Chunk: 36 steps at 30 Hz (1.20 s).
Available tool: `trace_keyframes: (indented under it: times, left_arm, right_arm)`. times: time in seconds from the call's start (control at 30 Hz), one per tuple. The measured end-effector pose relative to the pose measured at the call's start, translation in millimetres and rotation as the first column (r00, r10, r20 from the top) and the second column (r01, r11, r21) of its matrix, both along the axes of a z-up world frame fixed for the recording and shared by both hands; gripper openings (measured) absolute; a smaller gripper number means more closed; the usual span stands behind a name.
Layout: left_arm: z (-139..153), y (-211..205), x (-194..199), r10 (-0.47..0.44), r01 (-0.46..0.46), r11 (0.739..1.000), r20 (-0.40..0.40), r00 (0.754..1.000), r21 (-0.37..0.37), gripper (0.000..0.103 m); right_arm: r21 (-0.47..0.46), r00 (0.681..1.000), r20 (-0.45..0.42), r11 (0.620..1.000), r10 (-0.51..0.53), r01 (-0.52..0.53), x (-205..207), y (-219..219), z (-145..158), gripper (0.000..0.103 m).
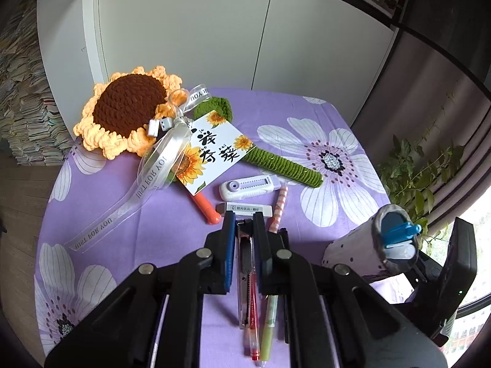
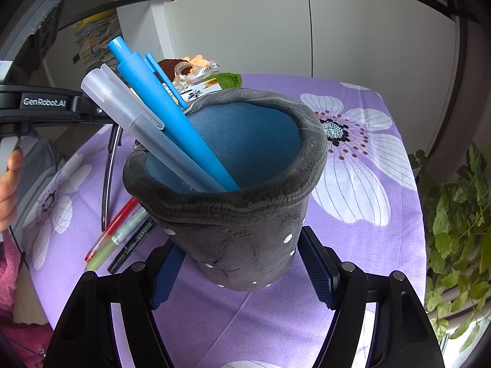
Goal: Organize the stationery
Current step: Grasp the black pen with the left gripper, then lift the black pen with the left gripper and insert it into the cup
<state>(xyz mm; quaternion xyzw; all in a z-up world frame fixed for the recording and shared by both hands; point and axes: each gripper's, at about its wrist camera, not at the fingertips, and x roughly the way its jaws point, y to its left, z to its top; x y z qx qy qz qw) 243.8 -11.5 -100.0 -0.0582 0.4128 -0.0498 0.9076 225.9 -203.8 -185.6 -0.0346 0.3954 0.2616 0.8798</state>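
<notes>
My left gripper (image 1: pixel 244 219) is shut on a utility knife (image 1: pixel 244 276) that lies on the purple cloth beside a red pen (image 1: pixel 253 316) and a green pen (image 1: pixel 268 322). Ahead lie a white eraser (image 1: pixel 247 208), a lilac correction tape (image 1: pixel 250 186), a checked pencil (image 1: pixel 280 207) and an orange marker (image 1: pixel 206 207). My right gripper (image 2: pixel 242 260) is shut on a grey felt pen holder (image 2: pixel 245 214), tilted toward me. A blue pen (image 2: pixel 165 113) and a frosted pen (image 2: pixel 138 125) stand in it. The holder also shows in the left wrist view (image 1: pixel 373 242).
A crochet sunflower (image 1: pixel 129 113) with ribbon and a card (image 1: pixel 214 150) lies at the back of the table. A potted plant (image 2: pixel 454 230) stands off the right edge. White cabinet doors (image 1: pixel 245 30) are behind. A black marker (image 2: pixel 132 245) lies left of the holder.
</notes>
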Motion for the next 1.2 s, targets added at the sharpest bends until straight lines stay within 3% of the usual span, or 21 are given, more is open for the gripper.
trace_keyframes:
  times: [0.23,0.4,0.57,0.8,1.2]
  left_arm:
    - [55,-10,-28,-0.033,0.037,0.999,0.158,0.987,-0.028,0.009]
    - [95,-29,-32,-0.071,0.078,0.997,0.275,0.959,-0.015,0.009]
    - [116,-56,-33,-0.137,0.151,0.988,0.343,0.929,-0.016,0.009]
    - [113,-90,-35,-0.243,0.257,0.966,0.34,0.908,0.005,0.009]
    - [64,-104,-19,-0.298,0.29,0.954,0.196,0.934,0.068,0.009]
  right_arm:
    - [0.0,1.0,0.0,1.0,0.0,0.0,0,0,0,0.074]
    - [0.001,1.0,0.0,1.0,0.0,0.0,0,0,0,0.074]
    - [0.001,1.0,-0.001,1.0,0.0,0.0,0,-1,0,0.073]
    - [0.002,1.0,-0.001,1.0,0.0,0.0,0,-1,0,0.074]
    - [0.004,1.0,-0.003,1.0,0.0,0.0,0,0,-1,0.074]
